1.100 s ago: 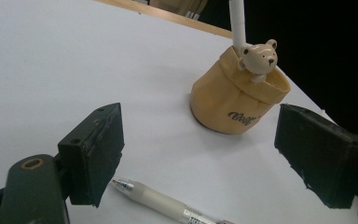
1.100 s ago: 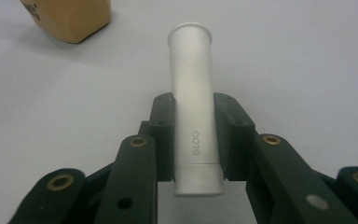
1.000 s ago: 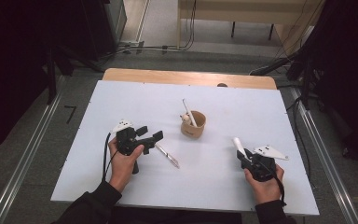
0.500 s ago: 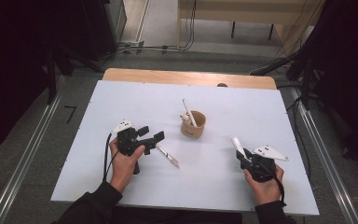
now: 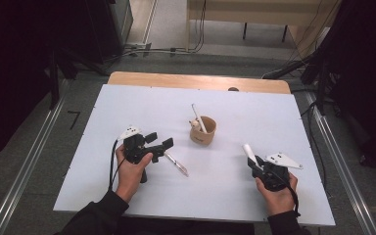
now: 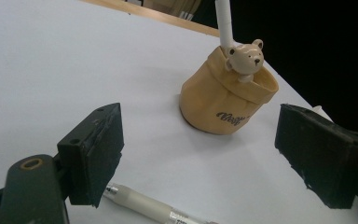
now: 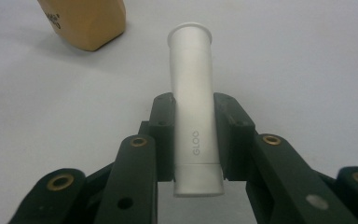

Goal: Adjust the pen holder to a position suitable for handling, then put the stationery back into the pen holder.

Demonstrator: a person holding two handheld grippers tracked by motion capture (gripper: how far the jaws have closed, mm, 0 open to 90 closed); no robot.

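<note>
a white glue stick (image 7: 193, 112) is clamped between the right gripper's (image 7: 193, 140) jaws, above the table (image 5: 127, 107). the left gripper's (image 6: 200, 154) jaws are spread apart over a pen (image 6: 144, 205), near the bear-trimmed tan cup (image 6: 226, 93).

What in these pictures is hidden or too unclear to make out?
- Pen on the table: in the left gripper view the left tongs' jaw and the bottom edge cover its ends.
- White stick in the bear cup: top cut off by the left gripper view's upper edge; its lower part is hidden inside the cup.
- Cup's lettering: too small in the high view, cut off in the right gripper view.
- Glue stick in the right tongs: its sides are covered by the jaws.
</note>
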